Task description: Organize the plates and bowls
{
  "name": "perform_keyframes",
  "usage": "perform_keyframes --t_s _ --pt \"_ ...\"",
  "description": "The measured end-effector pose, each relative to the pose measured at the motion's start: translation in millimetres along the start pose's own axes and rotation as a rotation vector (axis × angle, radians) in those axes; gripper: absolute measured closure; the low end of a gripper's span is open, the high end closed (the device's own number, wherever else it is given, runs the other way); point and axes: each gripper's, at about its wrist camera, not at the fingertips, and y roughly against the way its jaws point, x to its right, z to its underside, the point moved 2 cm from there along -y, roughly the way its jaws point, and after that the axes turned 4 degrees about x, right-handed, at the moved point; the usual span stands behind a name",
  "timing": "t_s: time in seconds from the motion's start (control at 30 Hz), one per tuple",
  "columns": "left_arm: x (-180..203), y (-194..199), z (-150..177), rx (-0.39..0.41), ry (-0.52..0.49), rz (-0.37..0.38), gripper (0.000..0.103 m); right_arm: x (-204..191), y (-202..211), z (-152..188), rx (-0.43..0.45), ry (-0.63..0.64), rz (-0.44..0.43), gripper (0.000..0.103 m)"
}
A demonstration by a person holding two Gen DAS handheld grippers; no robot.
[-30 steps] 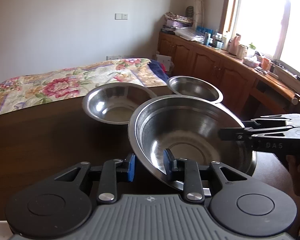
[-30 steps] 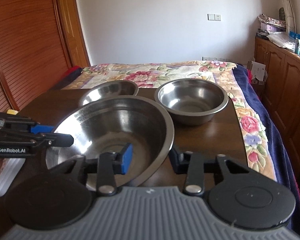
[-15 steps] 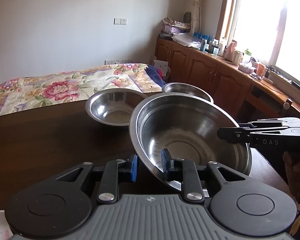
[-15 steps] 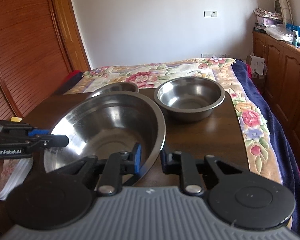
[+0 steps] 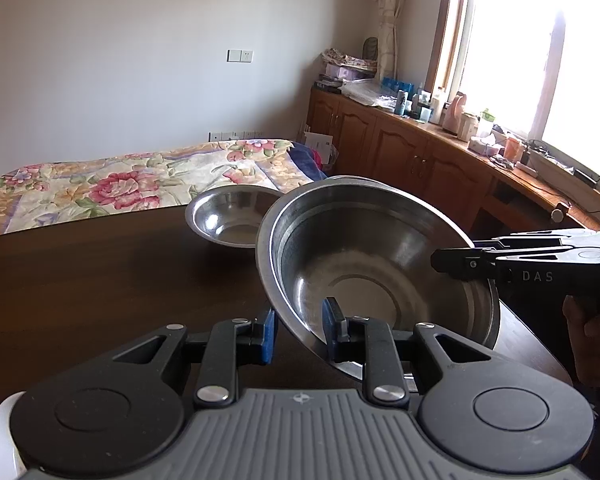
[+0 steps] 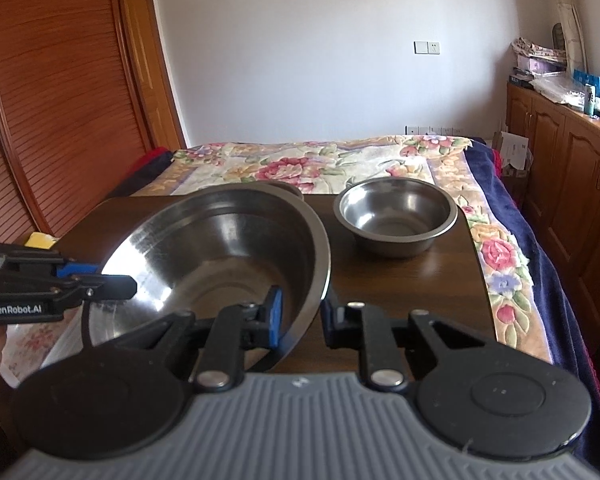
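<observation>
You are working in a home bedroom. A bed with a floral quilt (image 6: 328, 168) stands just beyond the dark wooden table (image 5: 100, 280). Along your right, wooden cabinets (image 5: 400, 152) run under a bright window (image 5: 512, 40) with a curtain (image 5: 388, 12), their top crowded with bottles and jars (image 5: 460, 120). On your left you have a slatted wooden wardrobe door (image 6: 48, 92), and a light switch (image 6: 427, 47) sits on the white wall.
</observation>
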Motion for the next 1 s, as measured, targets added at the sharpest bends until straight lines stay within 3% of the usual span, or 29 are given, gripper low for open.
perform_keyframes --t_s 0.47,1.0 --pt "-9.8 18.2 10.6 0.002 0.025 -0.001 0.051 -16.6 8.1 3.3 0.000 0.026 -0.007 0.080" --pt "-12.6 32.7 41.6 -0.031 0.041 0.009 0.051 -36.9 17.7 29.4 -0.036 0.044 -0.032 0.080"
